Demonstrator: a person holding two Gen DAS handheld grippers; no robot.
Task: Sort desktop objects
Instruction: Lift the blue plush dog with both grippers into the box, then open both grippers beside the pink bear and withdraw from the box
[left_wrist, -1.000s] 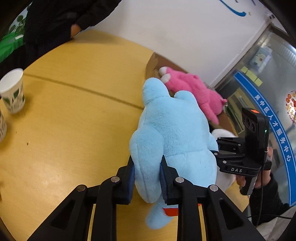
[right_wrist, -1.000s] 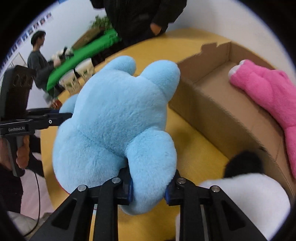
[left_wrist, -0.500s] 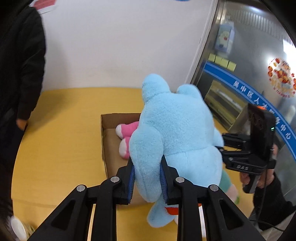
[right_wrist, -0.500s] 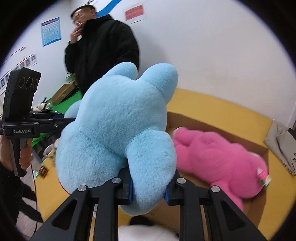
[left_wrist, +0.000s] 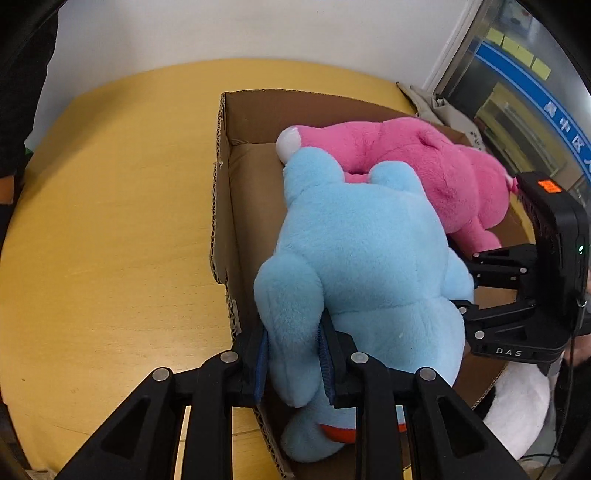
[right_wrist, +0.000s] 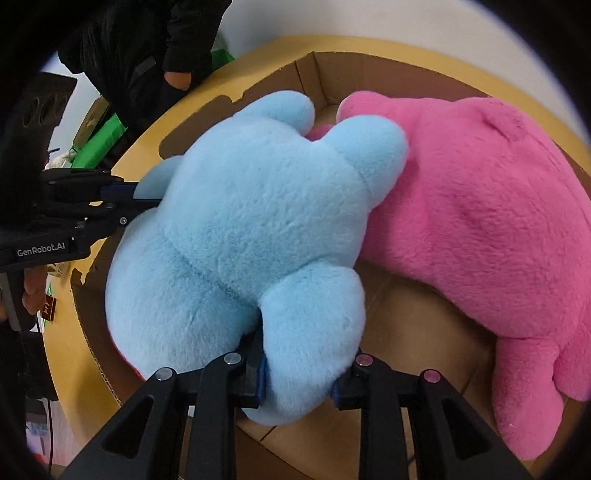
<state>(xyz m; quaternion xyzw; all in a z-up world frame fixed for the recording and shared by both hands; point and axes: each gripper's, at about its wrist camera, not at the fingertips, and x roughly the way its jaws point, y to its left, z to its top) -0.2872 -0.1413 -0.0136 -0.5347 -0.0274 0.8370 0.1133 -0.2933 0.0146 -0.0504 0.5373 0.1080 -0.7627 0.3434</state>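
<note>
Blue plush toy (left_wrist: 354, 266) sits inside the cardboard box (left_wrist: 236, 155), pressed against the pink plush toy (left_wrist: 424, 162) that lies along the box's far side. Your left tool (left_wrist: 293, 354) is clenched on one limb of the blue plush toy, its blue-padded fingers (left_wrist: 260, 363) squeezing the fabric from both sides. Your right tool (right_wrist: 299, 369) grips another limb of the same toy in the same manner. In the left wrist view, your right tool body appears at the right edge, reaching into the toy's flank. The box rests on the yellow desk (left_wrist: 110, 221). A white plush toy (left_wrist: 517, 410) lies outside the box at its near right corner. A person in dark clothing (right_wrist: 147, 40) stands at the desk's far edge in the right wrist view.
</note>
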